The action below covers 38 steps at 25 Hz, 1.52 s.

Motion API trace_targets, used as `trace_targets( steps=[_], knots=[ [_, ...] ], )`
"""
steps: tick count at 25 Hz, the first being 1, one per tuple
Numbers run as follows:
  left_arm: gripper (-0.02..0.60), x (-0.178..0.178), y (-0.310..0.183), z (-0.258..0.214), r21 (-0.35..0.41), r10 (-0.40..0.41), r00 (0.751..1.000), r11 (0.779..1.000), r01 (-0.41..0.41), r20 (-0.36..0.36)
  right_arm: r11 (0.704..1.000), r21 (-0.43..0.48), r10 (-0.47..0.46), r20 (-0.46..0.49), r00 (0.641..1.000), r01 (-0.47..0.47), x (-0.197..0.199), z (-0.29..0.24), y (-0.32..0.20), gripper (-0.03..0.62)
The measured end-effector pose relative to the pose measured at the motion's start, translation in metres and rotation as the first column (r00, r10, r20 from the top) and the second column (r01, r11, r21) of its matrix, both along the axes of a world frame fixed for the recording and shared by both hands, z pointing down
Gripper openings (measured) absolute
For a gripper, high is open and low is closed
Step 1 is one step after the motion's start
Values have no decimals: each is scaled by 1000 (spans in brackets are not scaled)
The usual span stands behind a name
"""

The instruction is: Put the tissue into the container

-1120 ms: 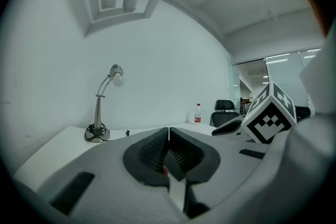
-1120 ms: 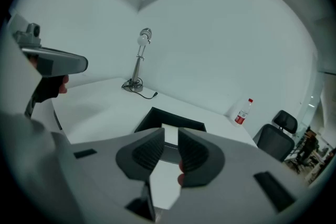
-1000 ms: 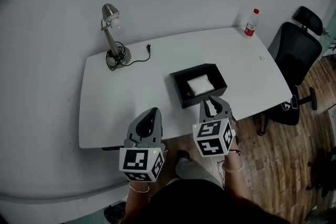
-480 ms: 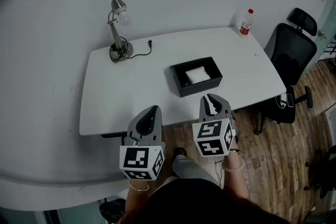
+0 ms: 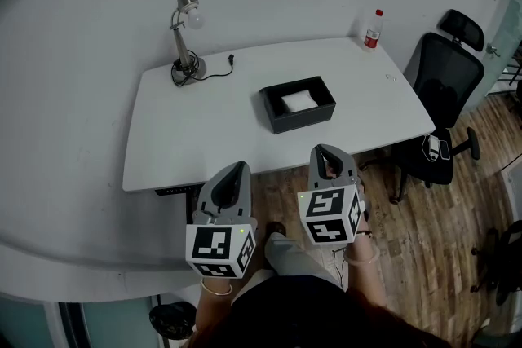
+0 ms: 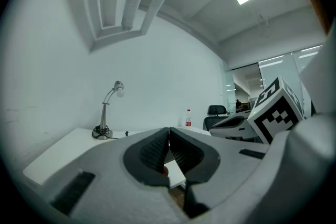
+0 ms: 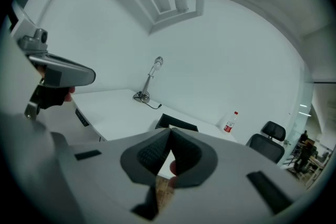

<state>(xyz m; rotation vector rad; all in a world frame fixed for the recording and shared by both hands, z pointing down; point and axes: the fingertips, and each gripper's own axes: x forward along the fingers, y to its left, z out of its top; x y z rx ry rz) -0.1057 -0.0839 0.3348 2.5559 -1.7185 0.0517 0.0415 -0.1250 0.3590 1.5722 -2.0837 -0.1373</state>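
Tissue (image 5: 297, 100) lies inside the black container (image 5: 303, 119) at mid-desk (image 5: 188, 144), so the task reads as done. Left tool (image 5: 236, 172) and right tool (image 5: 325, 151) hang off the near edge, well apart from the container, both pressed together and empty, presumably because no grip is needed; the right tool's jaws have just been closing on nothing
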Motion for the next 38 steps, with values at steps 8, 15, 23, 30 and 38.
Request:
trace_targets(
  steps=[8,15,23,30,38],
  knots=[
    [28,8,34,-2,13,9,1000,1000,-9,-11,998,61,-16,88,996,10,0,-14,38,20],
    [28,16,52,0,7,8,1000,1000,-8,-13,992,125,-54,210,976,28,5,-30,64,20],
    [28,32,56,-6,22,17,1000,1000,-17,4,993,117,-61,259,964,31,15,-32,80,20],
    [28,58,72,-10,22,7,1000,1000,-7,8,989,141,-75,262,962,39,37,-41,99,20],
    [28,84,107,-9,9,-15,1000,1000,15,15,984,148,-132,236,963,99,55,-40,132,20]
  ],
)
